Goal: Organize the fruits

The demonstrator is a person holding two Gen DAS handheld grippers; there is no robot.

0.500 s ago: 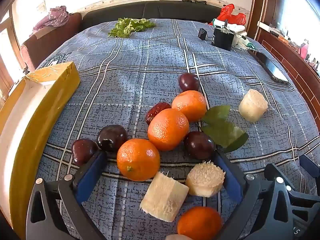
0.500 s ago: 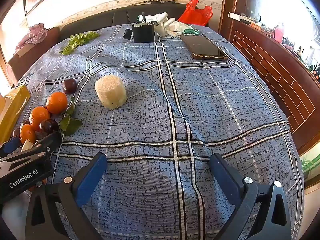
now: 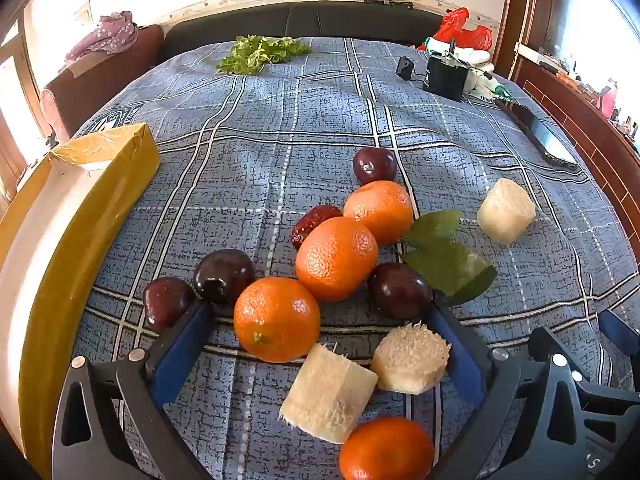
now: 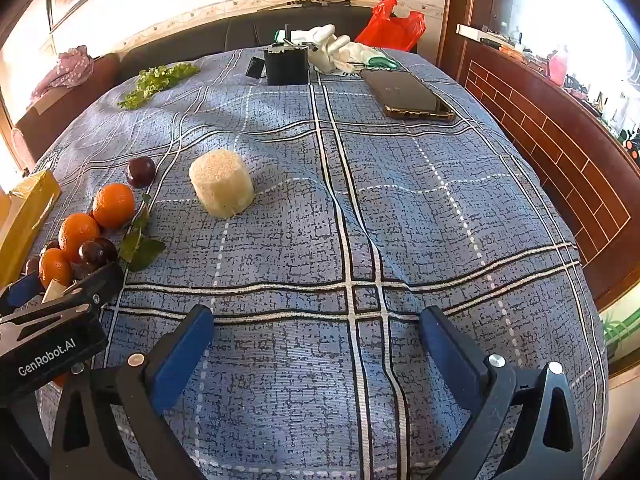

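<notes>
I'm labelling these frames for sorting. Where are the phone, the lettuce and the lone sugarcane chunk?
phone (image 4: 408,94), right wrist view, middle of its dark screen
lettuce (image 3: 260,53), left wrist view, middle of the leaves
lone sugarcane chunk (image 4: 221,187), right wrist view, its pale side

Oranges (image 3: 336,258), plums (image 3: 224,274) clustered mid-table; box (image 3: 80,216) left, lone cane chunk (image 3: 506,211) right, phone (image 4: 410,94) behind.
</notes>
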